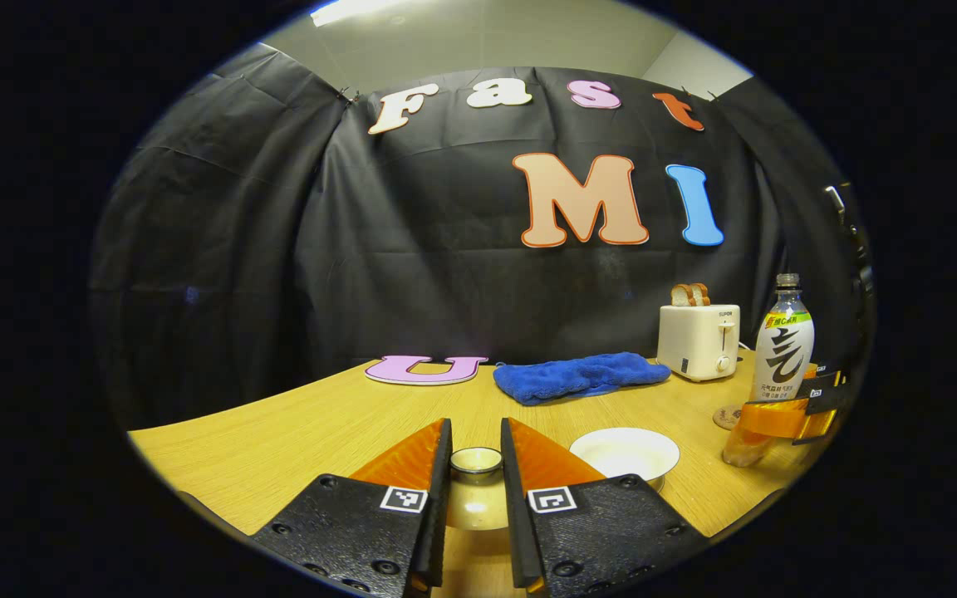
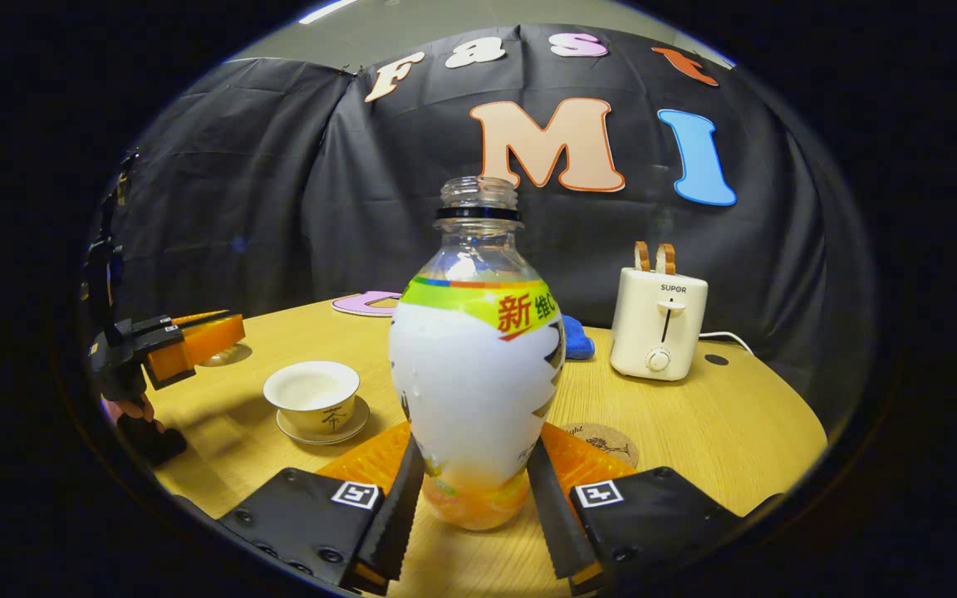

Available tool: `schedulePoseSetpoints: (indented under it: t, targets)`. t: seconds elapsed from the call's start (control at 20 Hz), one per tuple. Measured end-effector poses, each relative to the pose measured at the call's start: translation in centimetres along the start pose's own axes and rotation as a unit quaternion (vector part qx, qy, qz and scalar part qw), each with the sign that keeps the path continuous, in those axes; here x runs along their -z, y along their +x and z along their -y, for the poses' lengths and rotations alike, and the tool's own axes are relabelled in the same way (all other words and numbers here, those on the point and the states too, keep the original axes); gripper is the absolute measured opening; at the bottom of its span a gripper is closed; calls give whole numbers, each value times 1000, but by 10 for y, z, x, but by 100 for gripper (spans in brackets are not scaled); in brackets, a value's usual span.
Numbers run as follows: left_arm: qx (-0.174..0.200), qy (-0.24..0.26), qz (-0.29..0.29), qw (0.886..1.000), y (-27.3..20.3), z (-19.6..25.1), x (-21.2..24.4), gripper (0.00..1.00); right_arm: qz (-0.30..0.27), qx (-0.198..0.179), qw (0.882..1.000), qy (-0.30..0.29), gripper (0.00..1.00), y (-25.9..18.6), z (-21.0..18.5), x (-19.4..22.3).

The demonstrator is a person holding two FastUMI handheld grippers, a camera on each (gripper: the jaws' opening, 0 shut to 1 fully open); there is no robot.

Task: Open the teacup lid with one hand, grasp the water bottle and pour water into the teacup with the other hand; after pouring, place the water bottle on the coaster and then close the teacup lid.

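One uncapped water bottle (image 2: 478, 365), white-labelled, pinched upright in my right gripper (image 2: 476, 507). One lidless teacup (image 2: 313, 397) at nine o'clock. My left gripper (image 1: 476, 498) pinches one lid (image 1: 476, 490).

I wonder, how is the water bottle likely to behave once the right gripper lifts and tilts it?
The water bottle has no cap, so it would probably spill as soon as it tilts. Its tall body and narrow neck suggest it tips easily. The right gripper holds it low on a rounded, smooth-looking part, so it may slip or swing.
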State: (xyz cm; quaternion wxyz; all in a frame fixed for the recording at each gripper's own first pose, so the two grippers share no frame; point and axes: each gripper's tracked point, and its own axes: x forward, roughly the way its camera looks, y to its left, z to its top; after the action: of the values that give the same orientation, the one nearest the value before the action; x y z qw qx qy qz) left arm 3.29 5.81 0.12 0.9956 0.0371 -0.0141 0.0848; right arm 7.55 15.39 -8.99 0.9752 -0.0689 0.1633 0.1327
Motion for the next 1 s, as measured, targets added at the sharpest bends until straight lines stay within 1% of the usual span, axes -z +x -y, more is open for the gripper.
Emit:
schedulePoseSetpoints:
  t: [0.05,0.2,0.35,0.5,0.6,0.75,0.8,0.9,1.0]
  targets:
    - [-2,1,-1,1000,1,-1,0,29,0,9,1000,-3,61,0,2,1]
    - [-3,0,-1,1000,0,-2,1,29,5,27,999,-24,60,0,3,-1]
    - [-3,-1,-1,1000,0,-1,1,29,10,62,994,-93,60,0,15,-7]
    - [-3,-1,-1,1000,0,-1,1,29,16,98,981,-166,61,-2,29,-24]
    - [-3,0,-1,1000,1,-1,1,29,16,116,967,-224,61,-4,36,-37]
    - [-3,0,-1,1000,0,-1,1,29,10,136,941,-310,60,-13,39,-44]
    - [-3,0,-1,1000,1,-1,1,29,13,136,932,-337,60,-15,37,-48]
    - [-3,-1,-1,1000,1,-1,1,29,14,145,907,-394,60,-19,39,-55]
    - [-3,-1,-1,1000,0,0,1,29,16,156,877,-455,60,-22,36,-57]
